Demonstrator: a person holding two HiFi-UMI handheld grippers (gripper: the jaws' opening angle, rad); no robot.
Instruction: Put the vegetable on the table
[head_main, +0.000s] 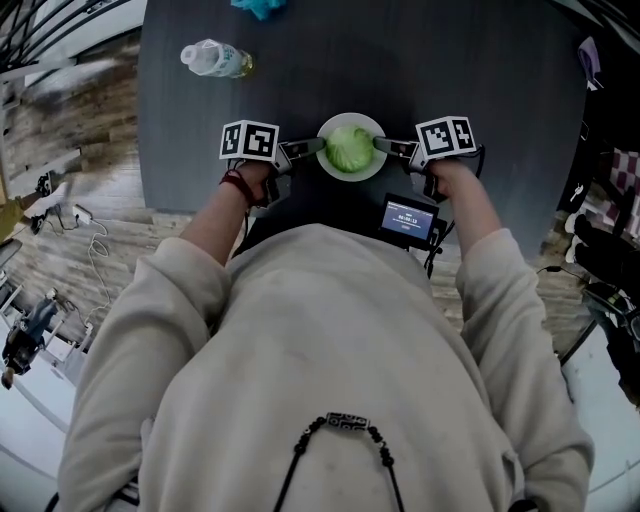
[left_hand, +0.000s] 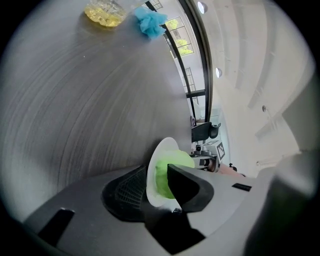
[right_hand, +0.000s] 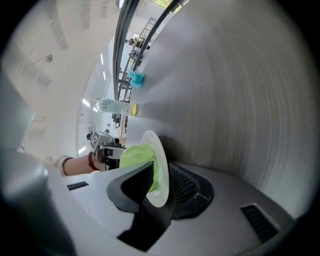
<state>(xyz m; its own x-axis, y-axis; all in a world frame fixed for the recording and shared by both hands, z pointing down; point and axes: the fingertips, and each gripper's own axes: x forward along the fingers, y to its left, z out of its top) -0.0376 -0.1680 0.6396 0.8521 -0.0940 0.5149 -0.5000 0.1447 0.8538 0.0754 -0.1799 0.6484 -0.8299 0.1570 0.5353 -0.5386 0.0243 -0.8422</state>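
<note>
- Because the white round plate (head_main: 351, 177) is too shallow and wide for one grip, it is taken from both sides at once, and each pair of jaws straddles an opposite edge of its rim.
- The left gripper (left_hand: 156, 186) has its jaws partly parted: the ribbed pad lies under the rim and the other jaw reaches over the food. The gap looks wider than the thin rim, so I judge it a loose straddle and not a clamp.
- The right gripper (right_hand: 159, 184) mirrors this, also part open with the rim between its jaws and seemingly no squeeze on it.
- The plate seems to lie flat on the dark grey wood-grain table (head_main: 480, 60), near its front edge and just before the person, so the load appears to be already down.
- The pale green leafy vegetable (head_main: 350, 148), a rounded, crinkled head like a small lettuce or cabbage, fills the middle of the plate and leaves a white border all round.
- Well apart at the far side lie a clear plastic bottle (head_main: 213, 59) and a crumpled blue object (head_main: 262, 7).
</note>
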